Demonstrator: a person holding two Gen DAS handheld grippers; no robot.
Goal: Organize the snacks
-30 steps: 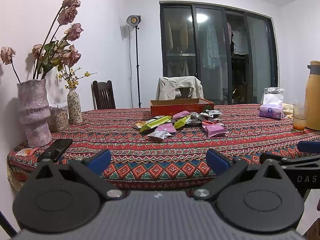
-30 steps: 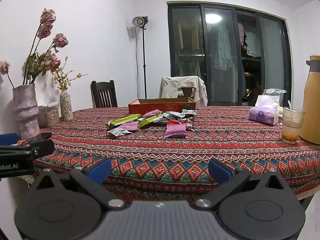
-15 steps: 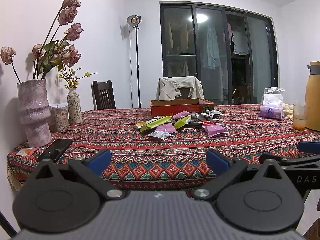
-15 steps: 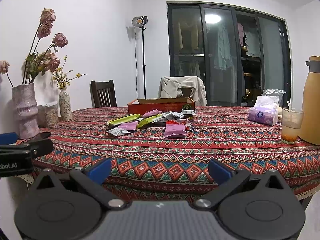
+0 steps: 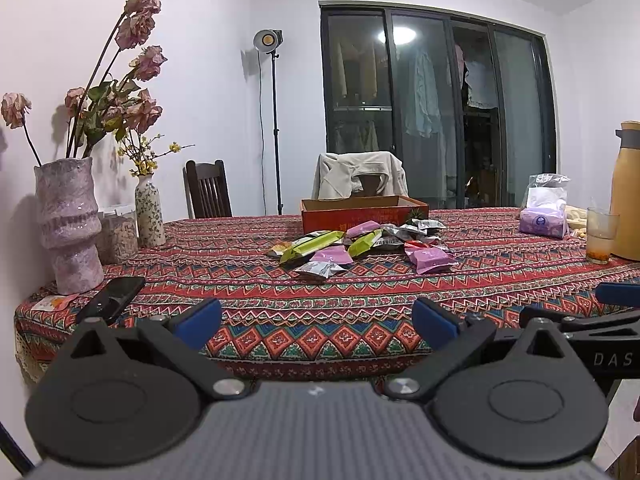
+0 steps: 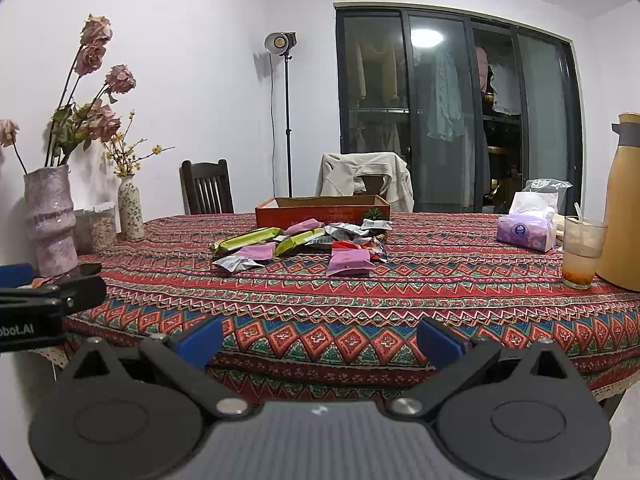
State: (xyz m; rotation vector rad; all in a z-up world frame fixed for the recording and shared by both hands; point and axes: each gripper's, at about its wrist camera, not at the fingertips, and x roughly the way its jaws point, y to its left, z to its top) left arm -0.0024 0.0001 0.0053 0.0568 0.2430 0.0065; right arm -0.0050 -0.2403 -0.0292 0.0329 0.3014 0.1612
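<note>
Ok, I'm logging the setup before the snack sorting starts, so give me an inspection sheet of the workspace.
Surface: table under a red patterned tablecloth.
Job's things: pile of snack packets loose on the cloth, in front of an open orange cardboard box; whether the box holds anything cannot be seen.
Clutter: two vases with flowers, a jar, a dark phone, a tissue pack, a glass with a drink, a tan flask.
Grippers: left gripper and right gripper both open, empty, at the near table edge, short of the snacks.
Cables: one down the lamp stand.
Surroundings: two chairs, one draped with a garment; dark glass doors.
</note>
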